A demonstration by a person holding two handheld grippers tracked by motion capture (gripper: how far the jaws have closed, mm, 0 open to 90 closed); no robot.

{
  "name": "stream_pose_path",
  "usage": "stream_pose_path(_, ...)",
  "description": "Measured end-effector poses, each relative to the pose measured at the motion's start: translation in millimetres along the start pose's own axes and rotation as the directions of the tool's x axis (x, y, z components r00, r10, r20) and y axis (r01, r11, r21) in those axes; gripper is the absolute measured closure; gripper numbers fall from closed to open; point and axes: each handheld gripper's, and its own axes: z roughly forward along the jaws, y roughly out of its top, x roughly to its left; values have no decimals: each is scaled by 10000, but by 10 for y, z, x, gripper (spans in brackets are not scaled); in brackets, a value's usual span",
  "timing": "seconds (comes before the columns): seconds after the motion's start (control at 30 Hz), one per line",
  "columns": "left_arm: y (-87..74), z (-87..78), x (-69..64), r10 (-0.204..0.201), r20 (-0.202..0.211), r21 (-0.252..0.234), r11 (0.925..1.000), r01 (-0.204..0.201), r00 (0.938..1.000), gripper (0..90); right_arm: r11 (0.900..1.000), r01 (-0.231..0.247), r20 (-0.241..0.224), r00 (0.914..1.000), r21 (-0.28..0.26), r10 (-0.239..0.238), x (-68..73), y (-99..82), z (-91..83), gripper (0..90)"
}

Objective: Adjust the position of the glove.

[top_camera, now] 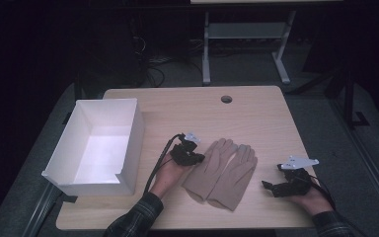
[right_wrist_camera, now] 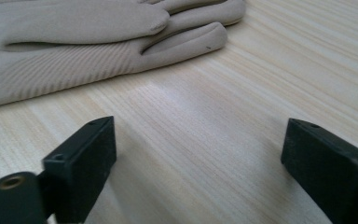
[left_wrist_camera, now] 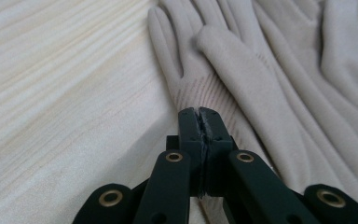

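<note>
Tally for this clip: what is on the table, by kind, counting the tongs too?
Beige gloves: 2, a left glove and a right glove, overlapping
White box: 1, open-topped
Tongs: 2, left tongs and right tongs
Total: 5

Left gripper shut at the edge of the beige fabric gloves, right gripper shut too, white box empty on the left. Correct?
Not quite: the right gripper is open, its jaws standing wide apart over bare wooden table, as the right gripper view shows. The left gripper is shut at the beige fabric gloves; the white box is empty.
</note>
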Motion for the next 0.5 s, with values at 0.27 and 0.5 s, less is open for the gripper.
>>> stream_pose_path(0.27,77,-172,-31,-180,467,-806,9965,217,9987,890,9992,403,-936,9948,80,-394,89,70,-42,490)
stream_pose_path(0.5,138,-240,-108,-168,939,-1182,9926,279,9954,890,9962,830,-1858,9796,282,-763,245,147,-15,746)
